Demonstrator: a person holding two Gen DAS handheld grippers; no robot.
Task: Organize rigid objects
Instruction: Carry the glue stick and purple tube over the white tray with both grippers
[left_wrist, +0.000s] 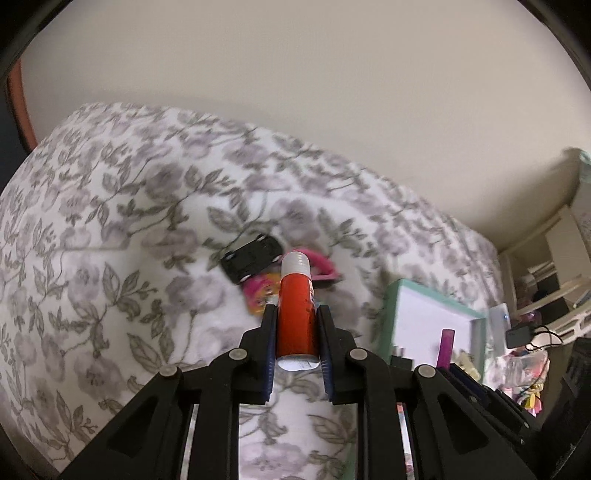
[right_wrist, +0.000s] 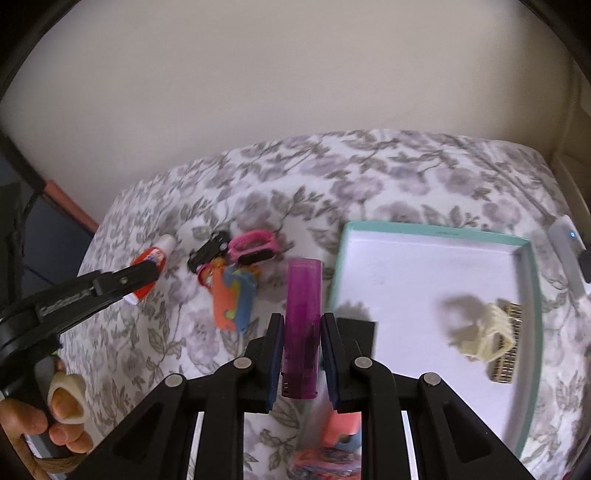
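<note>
My left gripper is shut on a red glue stick with a white cap, held above the floral bedspread; it also shows in the right wrist view. My right gripper is shut on a purple tube, just left of the teal-rimmed white tray. The tray holds a cream hair claw and a comb-like piece. A black toy car, a pink clip and an orange-and-blue toy lie on the bed.
The floral bedspread covers the bed against a plain wall. Shelves with clutter stand at the right. A white device lies beyond the tray's right rim. A black object lies at the tray's near-left corner.
</note>
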